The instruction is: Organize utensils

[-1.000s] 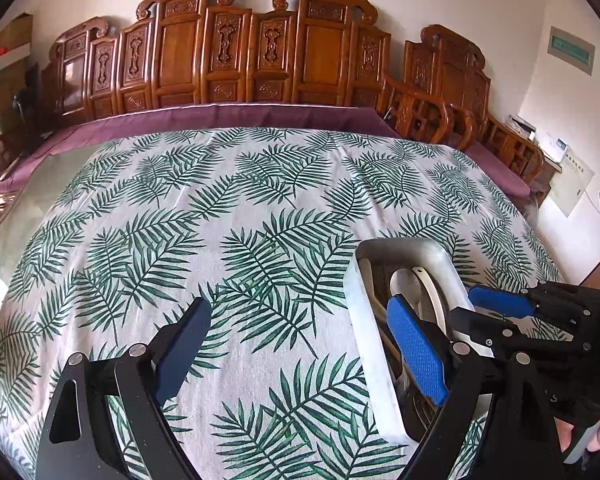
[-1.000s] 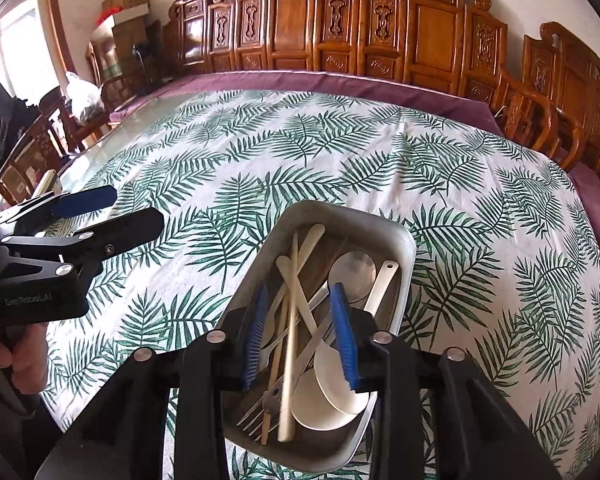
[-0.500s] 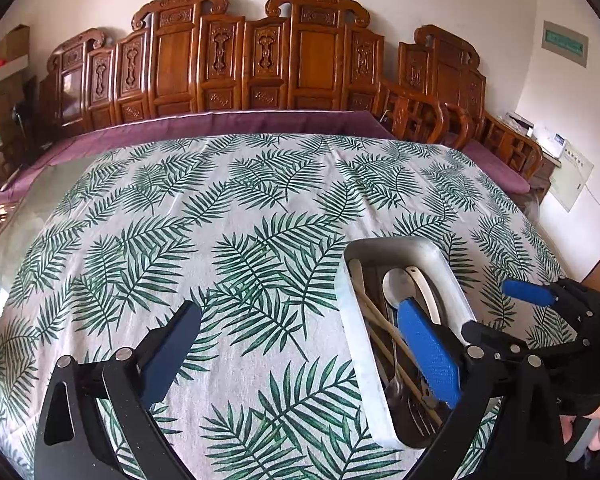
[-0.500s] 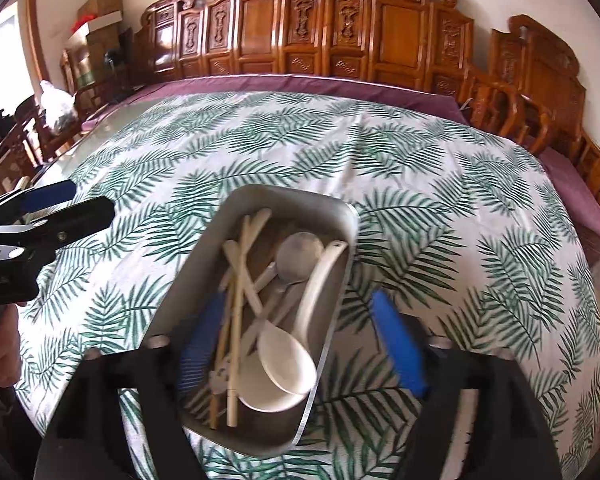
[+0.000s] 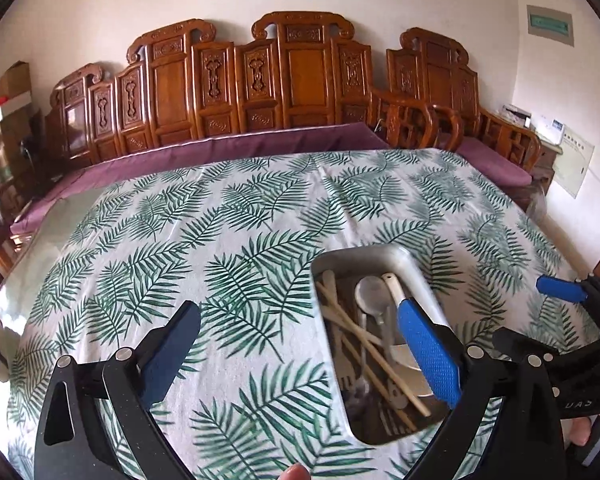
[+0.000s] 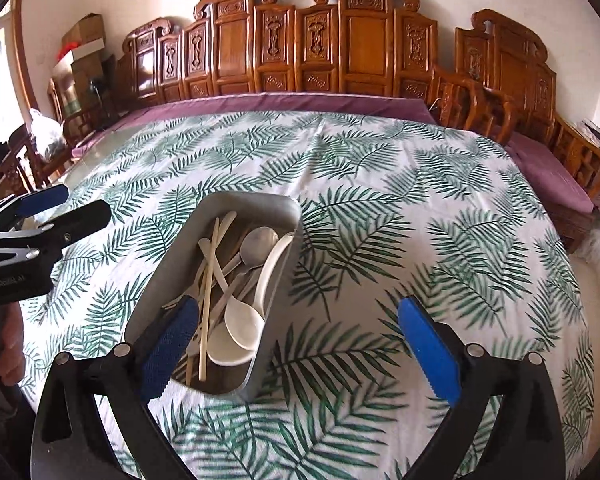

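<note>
Metal, grey and rectangular with rounded corners, the utensil tray sits on our round table's white cloth printed with green palm fronds. From the right wrist view it lies at about 9 o'clock of centre, its long side running from 6 toward 12. Inside it we see 2 white ceramic soup spoons with bowls toward the near end, a grey metal spoon with its bowl toward the far end, pale wooden chopsticks lying lengthwise, and several more pale handles we cannot sort apart. All of them rest loosely inside the tray's walls.

Our right gripper is spread wide and holds nothing. Its left blue pad overlaps the tray's near left corner in the picture; its right pad stands over bare cloth at 4 o'clock of the tray. Whether the left pad touches the tray we cannot tell.

Our left gripper is likewise spread wide and empty. In its own view the tray lies at 4 o'clock, and the gripper's right blue pad crosses in front of the tray's right wall, while its left finger hangs over cloth.

Carved brown wooden chairs ring the table's far edge at 12 o'clock.
</note>
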Demonstrator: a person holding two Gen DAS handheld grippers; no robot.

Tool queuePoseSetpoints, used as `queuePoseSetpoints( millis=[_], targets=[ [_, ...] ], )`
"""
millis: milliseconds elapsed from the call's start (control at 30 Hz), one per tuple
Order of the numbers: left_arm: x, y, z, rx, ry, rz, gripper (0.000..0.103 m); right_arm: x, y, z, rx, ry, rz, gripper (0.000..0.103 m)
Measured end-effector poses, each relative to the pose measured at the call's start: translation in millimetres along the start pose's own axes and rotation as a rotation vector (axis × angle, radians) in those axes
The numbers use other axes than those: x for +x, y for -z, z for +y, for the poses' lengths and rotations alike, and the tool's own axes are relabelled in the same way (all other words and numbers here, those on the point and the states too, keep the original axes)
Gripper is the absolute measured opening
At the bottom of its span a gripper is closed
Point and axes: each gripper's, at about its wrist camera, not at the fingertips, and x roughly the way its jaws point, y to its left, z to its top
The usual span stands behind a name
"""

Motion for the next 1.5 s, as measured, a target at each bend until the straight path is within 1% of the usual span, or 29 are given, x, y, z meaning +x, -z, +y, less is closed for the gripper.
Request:
queuePoseSetpoints(
  millis=[100,267,433,500,767,933,1100,1267,1500],
  targets=[
    [-16,4,-7,-0.028,0.007,0.010,0.095,-19,4,-7,0.015,-0.003,-0.027,0.100],
    [-37,14,-22,-0.002,-0.037,0.032,0.095,-46,15,-18,0.027,0.002,-0.062,0.100],
    [-58,30,-30,-0.009,-0.018,0.061,0.095,-72,31,-26,0.048,0.008,-0.088,0.100],
    [-65,37,-33,-0.015,-0.024,0.075,0.095,-81,38,-27,0.050,0.014,-0.094,0.100],
    [-101,60,-47,-0.012,-0.053,0.055,0.095,-126,69,-29,0.061,0.031,-0.133,0.100],
    [-135,61,-61,-0.005,-0.054,0.014,0.095,-167,78,-29,0.068,0.043,-0.188,0.100],
    [-179,54,-73,-0.009,-0.058,-0.058,0.095,-222,75,-28,0.088,0.047,-0.292,0.100],
    [-220,47,-78,-0.032,-0.038,-0.130,0.095,-268,71,-26,0.085,0.052,-0.380,0.100],
    [-271,39,-83,-0.036,-0.051,-0.236,0.095,-311,69,-18,0.063,0.062,-0.456,0.100]
  ],
)
